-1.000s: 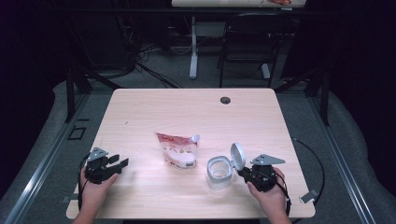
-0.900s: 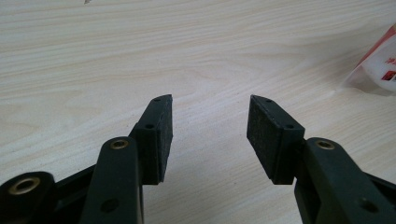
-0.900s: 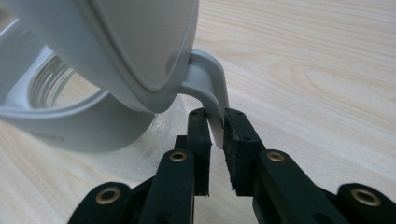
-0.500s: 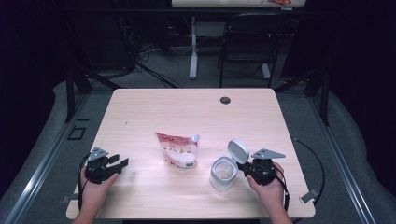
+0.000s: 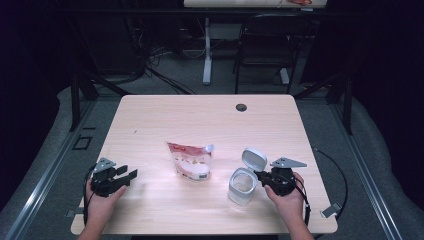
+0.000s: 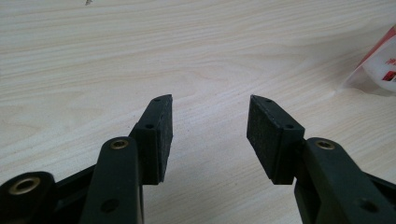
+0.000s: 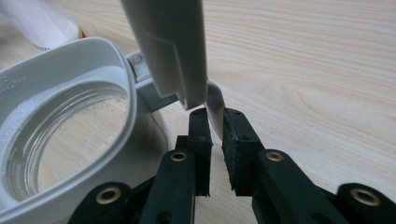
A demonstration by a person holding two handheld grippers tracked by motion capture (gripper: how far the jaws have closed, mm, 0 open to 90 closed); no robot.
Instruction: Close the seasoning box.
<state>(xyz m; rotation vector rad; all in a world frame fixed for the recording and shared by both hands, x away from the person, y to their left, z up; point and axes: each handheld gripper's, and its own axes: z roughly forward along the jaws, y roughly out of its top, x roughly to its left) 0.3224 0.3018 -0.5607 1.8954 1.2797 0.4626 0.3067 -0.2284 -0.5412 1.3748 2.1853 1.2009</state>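
A clear jar (image 5: 242,186) stands upright near the table's front right, its white hinged lid (image 5: 254,159) flipped up and open. My right gripper (image 5: 262,176) is beside the jar's right side. In the right gripper view the jaws are shut on a thin white tab (image 7: 215,100) below the lid (image 7: 168,42); the jar's mouth (image 7: 60,140) looks empty. A red and white snack bag (image 5: 191,161) lies at the table's middle. My left gripper (image 5: 127,172) rests at the front left, open, with bare wood between its pads (image 6: 161,135). The bag's corner (image 6: 380,63) shows at the right.
The wooden table (image 5: 200,120) has a dark cable hole (image 5: 241,107) near its far edge. A chair (image 5: 265,55) and another desk's leg (image 5: 206,50) stand beyond it. A cable (image 5: 330,160) loops off the table's right side.
The jar has shifted a little to the right with my right gripper, and its lid stands slightly higher. The left gripper and the bag have stayed put.
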